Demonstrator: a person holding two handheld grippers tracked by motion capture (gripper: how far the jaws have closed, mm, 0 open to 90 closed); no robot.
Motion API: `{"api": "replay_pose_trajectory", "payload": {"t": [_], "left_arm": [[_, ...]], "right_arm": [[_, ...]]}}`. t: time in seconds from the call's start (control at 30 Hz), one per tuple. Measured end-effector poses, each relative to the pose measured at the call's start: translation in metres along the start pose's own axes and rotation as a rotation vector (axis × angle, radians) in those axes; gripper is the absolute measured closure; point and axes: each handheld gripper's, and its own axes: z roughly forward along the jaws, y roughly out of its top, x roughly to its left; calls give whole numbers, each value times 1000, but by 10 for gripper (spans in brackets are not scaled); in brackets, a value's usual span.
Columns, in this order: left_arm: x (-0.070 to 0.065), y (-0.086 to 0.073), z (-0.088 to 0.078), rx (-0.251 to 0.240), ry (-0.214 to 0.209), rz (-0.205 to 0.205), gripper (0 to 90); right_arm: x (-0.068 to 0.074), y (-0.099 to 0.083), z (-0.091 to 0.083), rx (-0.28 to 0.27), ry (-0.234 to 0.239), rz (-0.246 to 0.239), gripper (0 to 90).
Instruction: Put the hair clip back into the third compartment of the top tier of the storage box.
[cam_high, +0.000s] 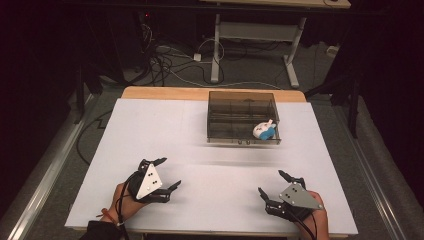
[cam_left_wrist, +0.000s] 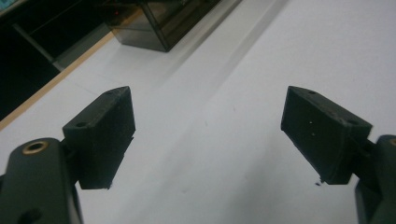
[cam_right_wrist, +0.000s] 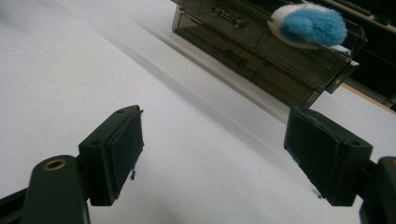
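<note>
A smoky see-through drawer box (cam_high: 243, 117) stands at the back middle of the white table (cam_high: 150, 130). A white and blue plush toy (cam_high: 264, 130) lies in its open top drawer at the right front corner; in the right gripper view the plush toy (cam_right_wrist: 308, 25) sits at the top, over the drawer box (cam_right_wrist: 261, 51). My left gripper (cam_high: 167, 174) rests open near the front left, nothing between its jaws. My right gripper (cam_high: 272, 184) rests open near the front right, also empty. In the left gripper view, my left gripper (cam_left_wrist: 208, 135) points toward a corner of the drawer box (cam_left_wrist: 161, 23).
A wooden table edge (cam_high: 165, 93) shows behind the white surface. Beyond it are a desk frame (cam_high: 257, 35) and tangled cables (cam_high: 165, 60) on the floor. Metal rails (cam_high: 45, 175) run along both sides of the table.
</note>
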Motion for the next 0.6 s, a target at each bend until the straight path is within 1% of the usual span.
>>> {"api": "replay_pose_trajectory", "payload": {"t": [0.07, 0.27, 0.37, 0.43, 0.53, 0.6], "left_arm": [[1, -5, -2, 10, 4, -6, 169], [6, -17, -10, 34, -1, -57, 168], [5, -22, -14, 44, -2, -71, 168], [4, -25, -16, 54, 5, -72, 168], [3, -28, -19, 60, 0, -99, 168], [2, -29, -20, 64, -2, -99, 168]], "right_arm": [[0, 0, 0, 0, 1, 1, 197], [-1, -1, 0, -1, 2, -5, 197], [-2, -1, 0, -2, 1, -2, 197], [-2, -1, 0, -2, 1, 0, 197], [-2, -1, -1, -2, 0, 1, 197], [-2, -1, -1, -3, 0, 2, 196]]}}
